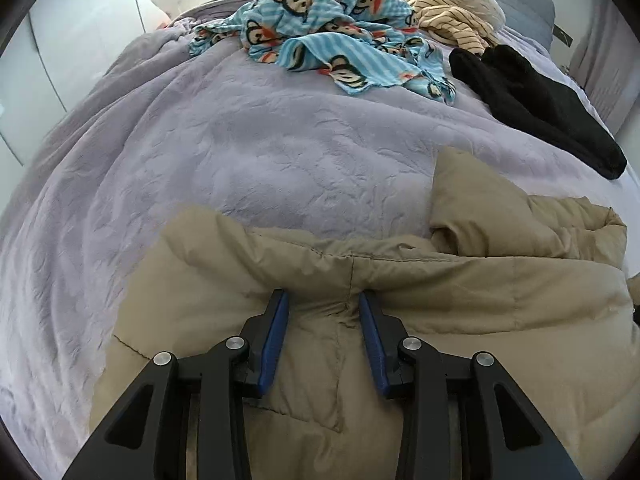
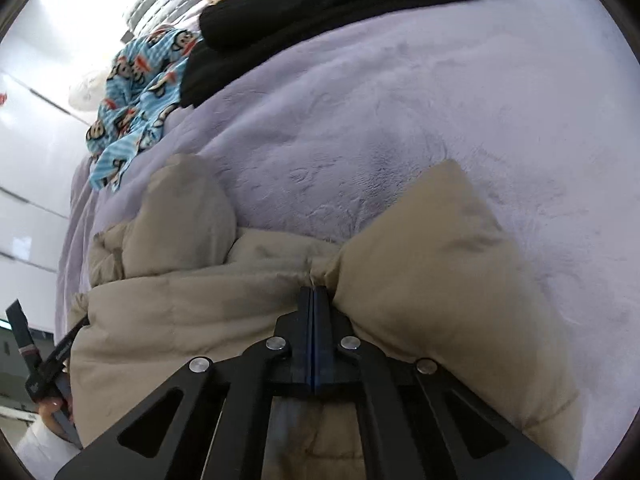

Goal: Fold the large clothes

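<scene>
**Desk:** Tan quilted puffer jacket [image 1: 420,280], padded and shiny-shelled, lies bunched on the near part of a lavender plush blanket [image 1: 248,152] covering a bed. How will it handle?

**Photographer:** Soft and light by the look of it, but bulky. The filling puffs up, so folds will likely spring back, and the smooth shell looks slippery. I would take it at seams and hems, where the cloth is thin enough to pinch, not on the fat panels.

**Desk:** Where are the grippers?

**Photographer:** The left gripper [image 1: 323,300] sits over a stitched seam near the jacket's far edge, blue pads [image 1: 276,336] parted with a ridge of fabric between them; they do not look to be pressing it, so it reads as released. The right gripper [image 2: 315,294] is clamped tight, its fingers meeting at a gathered pinch of the tan cloth where two puffy lobes join, so I read it as grasping the jacket.

**Desk:** And around it?

**Photographer:** Well apart, at the far end of the bed: a blue striped monkey-print fleece [image 1: 332,36], a cream striped garment [image 1: 448,16] and a black garment [image 1: 536,100] just beside it
</scene>
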Tool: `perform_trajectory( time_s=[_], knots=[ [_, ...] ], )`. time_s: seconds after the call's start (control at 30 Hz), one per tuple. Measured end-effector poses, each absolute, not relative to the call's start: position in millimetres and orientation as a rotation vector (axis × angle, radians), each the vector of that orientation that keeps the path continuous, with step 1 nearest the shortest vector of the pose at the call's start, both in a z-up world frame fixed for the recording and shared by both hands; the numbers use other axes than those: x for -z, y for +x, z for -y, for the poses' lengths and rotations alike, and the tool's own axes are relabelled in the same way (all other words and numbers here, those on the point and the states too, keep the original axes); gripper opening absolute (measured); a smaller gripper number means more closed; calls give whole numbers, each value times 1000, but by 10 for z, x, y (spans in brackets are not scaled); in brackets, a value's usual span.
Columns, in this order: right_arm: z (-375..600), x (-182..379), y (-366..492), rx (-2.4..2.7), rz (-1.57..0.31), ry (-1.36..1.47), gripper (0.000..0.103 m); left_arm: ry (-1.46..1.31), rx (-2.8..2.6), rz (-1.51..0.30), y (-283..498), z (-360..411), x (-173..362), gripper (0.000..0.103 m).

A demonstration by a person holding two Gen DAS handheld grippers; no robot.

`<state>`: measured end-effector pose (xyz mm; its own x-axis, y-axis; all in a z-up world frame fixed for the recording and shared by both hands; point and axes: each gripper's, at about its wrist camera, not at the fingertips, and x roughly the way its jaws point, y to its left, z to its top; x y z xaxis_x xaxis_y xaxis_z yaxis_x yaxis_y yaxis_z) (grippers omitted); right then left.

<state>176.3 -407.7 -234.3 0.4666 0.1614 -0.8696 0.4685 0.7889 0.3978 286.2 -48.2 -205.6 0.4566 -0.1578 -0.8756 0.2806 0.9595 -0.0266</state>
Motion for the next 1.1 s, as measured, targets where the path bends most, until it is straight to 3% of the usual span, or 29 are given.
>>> perform_trajectory(
  time_s=[0.4,0.53,0.67,0.83,0.93,1.0,1.1],
  knots=[
    [4394,1982,1459,396,-1045,615,0,127,124,-1060,3146,-106,1981,41],
    [4648,2188,1298,452,-1045,736,0,61,50,-1115,3294,-285,2156,55],
    [4710,2272,1309,470,-1043,797,0,36,20,-1134,3325,-347,2098,55],
    [4580,1930,1226,469,-1033,756,6,92,35,-1104,3077,-454,1742,55],
    [4468,1699,1015,450,-990,788,26,101,66,-1104,2843,-545,1534,55],
    [4359,1588,841,450,-968,817,58,101,83,-1114,2636,-596,1452,55],
    [4162,1479,565,435,-958,845,58,92,98,-1142,2380,-600,1414,55]
  ],
)
